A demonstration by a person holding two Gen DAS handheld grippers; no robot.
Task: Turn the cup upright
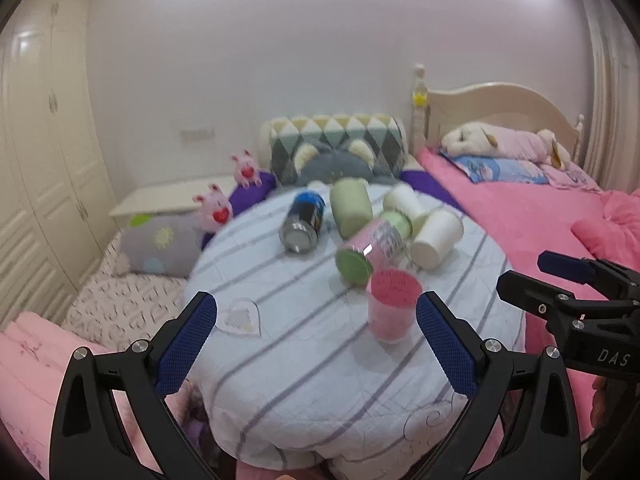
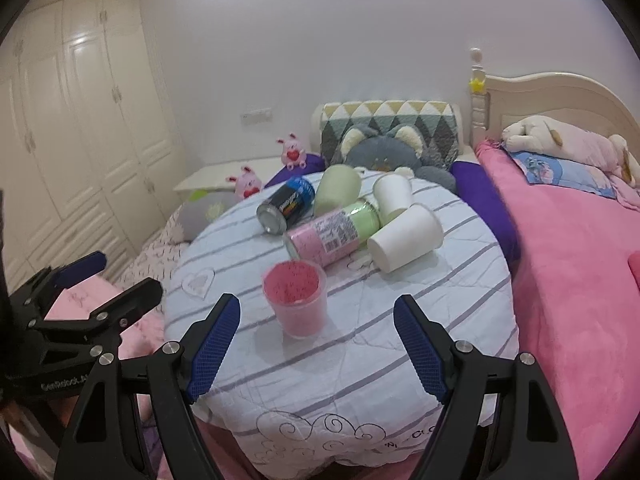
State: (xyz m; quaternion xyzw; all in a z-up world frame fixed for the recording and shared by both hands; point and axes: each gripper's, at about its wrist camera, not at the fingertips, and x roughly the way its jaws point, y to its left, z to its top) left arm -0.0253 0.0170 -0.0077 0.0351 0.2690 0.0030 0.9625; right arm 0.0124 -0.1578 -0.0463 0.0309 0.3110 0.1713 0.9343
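A pink translucent cup (image 1: 393, 308) (image 2: 298, 298) stands upright, mouth up, on the round striped table (image 1: 304, 360) (image 2: 360, 360). Behind it several containers lie on their sides: a pink and green bottle (image 1: 370, 250) (image 2: 334, 232), a dark can (image 1: 305, 222) (image 2: 286, 204), a pale green cup (image 1: 350, 206) (image 2: 338, 190) and two white paper cups (image 1: 436, 240) (image 2: 406, 238). My left gripper (image 1: 316, 340) is open and empty, near side of the pink cup. My right gripper (image 2: 318, 344) is open and empty, just short of the cup; it also shows in the left wrist view (image 1: 568, 280).
A pink bed (image 2: 580, 260) with pillows and a plush toy lies at the right. Cushions (image 2: 390, 132) and pig toys (image 2: 294, 152) sit behind the table. White wardrobes (image 2: 80, 140) line the left wall. The left gripper shows at the left of the right wrist view (image 2: 80, 284).
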